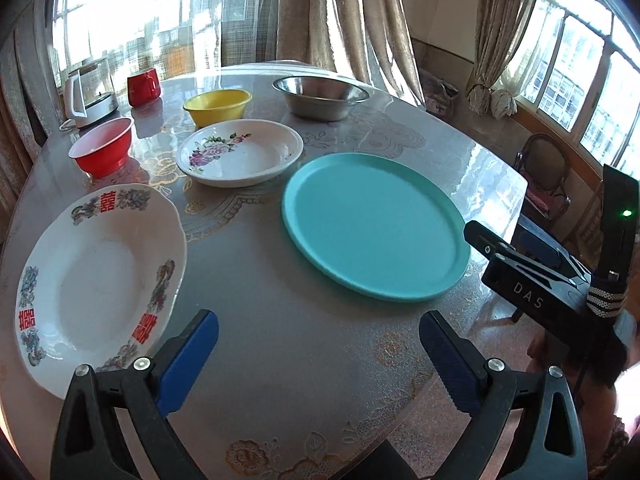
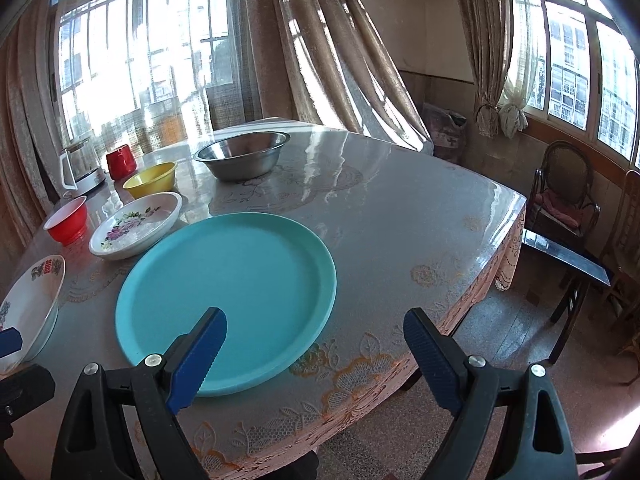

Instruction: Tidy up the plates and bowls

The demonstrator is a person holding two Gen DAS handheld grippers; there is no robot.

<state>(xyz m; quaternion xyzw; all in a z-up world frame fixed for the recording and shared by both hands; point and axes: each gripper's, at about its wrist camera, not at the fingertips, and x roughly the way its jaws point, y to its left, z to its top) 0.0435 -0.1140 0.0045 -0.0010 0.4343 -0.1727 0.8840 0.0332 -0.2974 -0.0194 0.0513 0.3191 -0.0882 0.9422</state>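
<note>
A round table [image 1: 304, 360] covered with a floral cloth under clear film is seen from both wrist views. The teal plate [image 1: 374, 226] is taken as the landmark. Just beyond its far-left edge the white floral dish [image 1: 240, 152] is set, and behind that dish the yellow bowl [image 1: 218, 106] is placed. The steel bowl [image 1: 320, 96] is found well beyond the teal plate, near the far edge. To the left of the floral dish the red bowl [image 1: 102, 146] is seen, with a red mug [image 1: 143, 86] and a glass kettle [image 1: 90, 94] behind it. Well left of the teal plate, at the near edge, the white plate with red characters [image 1: 100, 292] is laid.

The left gripper [image 1: 318, 354] is held wide open over bare cloth, nothing between its fingers. The right gripper [image 2: 316, 354] is likewise spread wide and empty, its left finger seen over the teal plate's near rim.
</note>
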